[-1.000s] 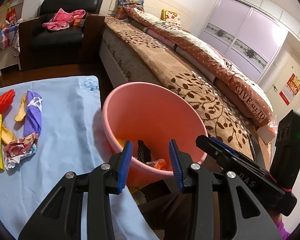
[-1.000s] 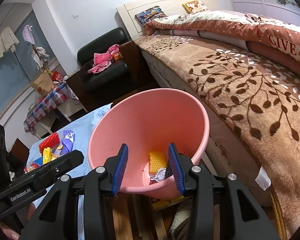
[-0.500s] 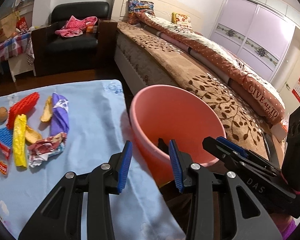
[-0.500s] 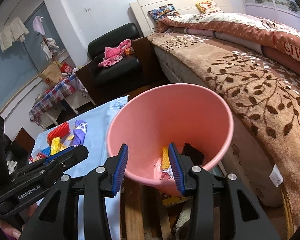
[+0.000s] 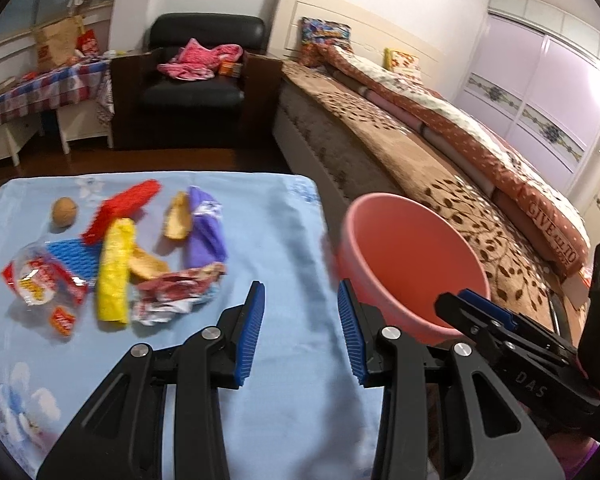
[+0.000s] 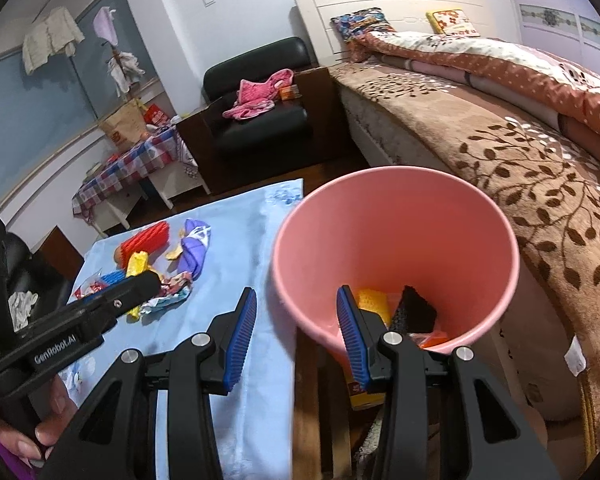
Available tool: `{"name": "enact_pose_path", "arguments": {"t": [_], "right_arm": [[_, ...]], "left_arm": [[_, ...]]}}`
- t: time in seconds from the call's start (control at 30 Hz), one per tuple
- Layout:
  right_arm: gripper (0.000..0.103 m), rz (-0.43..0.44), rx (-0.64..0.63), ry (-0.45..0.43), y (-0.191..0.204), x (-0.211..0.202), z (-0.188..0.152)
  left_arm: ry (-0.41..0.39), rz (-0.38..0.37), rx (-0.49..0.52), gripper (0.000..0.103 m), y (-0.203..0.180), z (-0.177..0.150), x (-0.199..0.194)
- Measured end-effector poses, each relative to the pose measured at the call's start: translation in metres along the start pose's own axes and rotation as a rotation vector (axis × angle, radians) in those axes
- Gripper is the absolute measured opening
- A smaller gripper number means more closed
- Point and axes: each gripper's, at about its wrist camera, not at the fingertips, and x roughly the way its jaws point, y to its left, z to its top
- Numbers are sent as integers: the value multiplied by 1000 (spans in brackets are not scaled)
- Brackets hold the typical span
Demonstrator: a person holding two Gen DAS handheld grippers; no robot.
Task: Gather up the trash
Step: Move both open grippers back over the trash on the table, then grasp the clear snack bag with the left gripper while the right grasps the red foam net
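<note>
**Both grippers empty beside the pink bin**

While both grippers hang part-open with nothing between their blue pads, the pink bin (image 6: 396, 248) serves as the fixed mark for everything else. Nearest the camera, the right gripper (image 6: 296, 332) sits just in front of the bin's near rim, its right finger overlapping the rim in that view and its left finger over the cloth. The left gripper (image 5: 300, 332) hovers just left of the bin, above a bare stretch of the light blue tablecloth (image 5: 268, 248); neither touches any trash.

Inside the bin lie a yellow piece (image 6: 374, 302), a black piece (image 6: 416, 312) and something orange (image 6: 434, 338) at the bottom. The bin stands off the right edge of the cloth-covered table, between the table and the bed.

Left of the bin and well apart from it, the remaining trash sits in a loose cluster on the cloth: a crumpled red-and-white wrapper (image 5: 176, 288), a yellow strip (image 5: 116, 268), a purple wrapper (image 5: 206, 228), pale peel pieces (image 5: 178, 220), a red ridged piece (image 5: 124, 208), a blue ridged piece (image 5: 74, 256), a clear snack bag (image 5: 40, 280) and a small brown nut (image 5: 65, 211).

Right of the bin runs the bed (image 5: 400, 160), covered by a brown leaf-patterned blanket with a dotted quilt on it. Beyond the bin, past dark wooden floor, stands a black armchair (image 5: 200, 80) holding pink clothing (image 5: 198, 60), and farther left a table with a checked cloth (image 5: 44, 88). Pale wardrobe doors (image 5: 540, 92) close the far right wall.
</note>
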Motion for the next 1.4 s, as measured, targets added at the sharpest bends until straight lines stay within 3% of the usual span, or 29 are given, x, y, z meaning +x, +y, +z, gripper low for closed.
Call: {"name": "enact_pose_path", "arguments": {"t": [0.43,0.8,1.03,1.4], "right_arm": [[41,34,-82,18,46,12,-2],[41,70,-151,59,82,32,-7],[41,72,-172,88,91,42,-11],[41,123,-173,106,110,57,2]], "left_arm": [[-90,139,-80,38,72,-14,-40],[-107,235,-240,38,148,-31,-61],[-84,231,-357,38,182,-36,-55],[-78,243,-417,38,202,-31,-38]]}}
